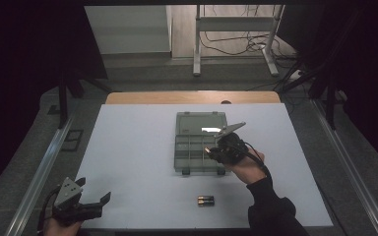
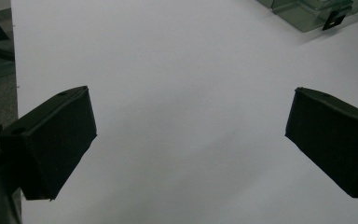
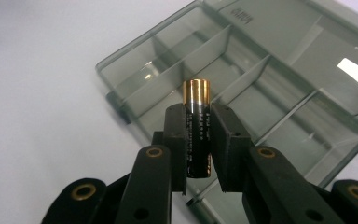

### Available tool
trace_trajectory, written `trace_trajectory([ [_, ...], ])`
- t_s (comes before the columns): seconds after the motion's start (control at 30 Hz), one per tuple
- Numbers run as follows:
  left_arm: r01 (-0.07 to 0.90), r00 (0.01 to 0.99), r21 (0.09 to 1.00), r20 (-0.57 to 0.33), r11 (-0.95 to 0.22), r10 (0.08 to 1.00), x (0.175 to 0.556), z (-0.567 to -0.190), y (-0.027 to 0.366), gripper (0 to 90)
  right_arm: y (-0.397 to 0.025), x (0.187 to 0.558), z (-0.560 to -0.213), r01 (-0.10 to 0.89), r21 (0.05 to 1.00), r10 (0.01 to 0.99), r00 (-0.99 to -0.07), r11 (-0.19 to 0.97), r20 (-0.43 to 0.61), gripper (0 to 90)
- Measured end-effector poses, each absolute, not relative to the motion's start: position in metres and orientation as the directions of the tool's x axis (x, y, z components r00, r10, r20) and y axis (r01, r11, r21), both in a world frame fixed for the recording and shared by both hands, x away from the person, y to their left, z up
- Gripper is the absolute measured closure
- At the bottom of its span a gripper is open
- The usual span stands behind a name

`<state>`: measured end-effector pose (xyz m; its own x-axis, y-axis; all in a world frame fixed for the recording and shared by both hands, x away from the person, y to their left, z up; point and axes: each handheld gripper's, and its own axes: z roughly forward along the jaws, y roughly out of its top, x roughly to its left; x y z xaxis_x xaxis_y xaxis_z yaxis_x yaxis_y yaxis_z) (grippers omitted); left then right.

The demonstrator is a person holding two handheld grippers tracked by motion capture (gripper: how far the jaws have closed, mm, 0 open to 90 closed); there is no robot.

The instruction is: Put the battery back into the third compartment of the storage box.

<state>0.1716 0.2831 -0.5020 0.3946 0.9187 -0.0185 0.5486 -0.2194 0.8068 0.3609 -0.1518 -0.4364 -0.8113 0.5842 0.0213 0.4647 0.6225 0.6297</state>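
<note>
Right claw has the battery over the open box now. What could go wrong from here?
1. The right claw pinches the battery only at its lower body, so it may tilt or slip on release.
2. The compartment box has thin dividers; the battery could land across one instead of inside a cell.
3. Nothing steadies the box: the left claw is open and far away, so a nudge may shift it.
</note>
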Motion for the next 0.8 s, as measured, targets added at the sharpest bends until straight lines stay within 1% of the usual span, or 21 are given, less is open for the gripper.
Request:
trace_trajectory([
  [0.33, 0.549, 0.395, 0.807, -0.019, -0.219, 0.919, 0.172, -0.502, 0.283, 2.1, -0.146, 0.383, -0.434, 0.48, 0.634, 0.622, -0.783, 0.606, -0.002, 77.1],
  [0.8, 0.549, 0.397, 0.806, -0.017, -0.222, 0.918, 0.172, -0.502, 0.283, 2.1, -0.137, 0.414, -0.455, 0.553, 0.602, 0.69, -0.724, 0.575, 0.006, 77.0],
])
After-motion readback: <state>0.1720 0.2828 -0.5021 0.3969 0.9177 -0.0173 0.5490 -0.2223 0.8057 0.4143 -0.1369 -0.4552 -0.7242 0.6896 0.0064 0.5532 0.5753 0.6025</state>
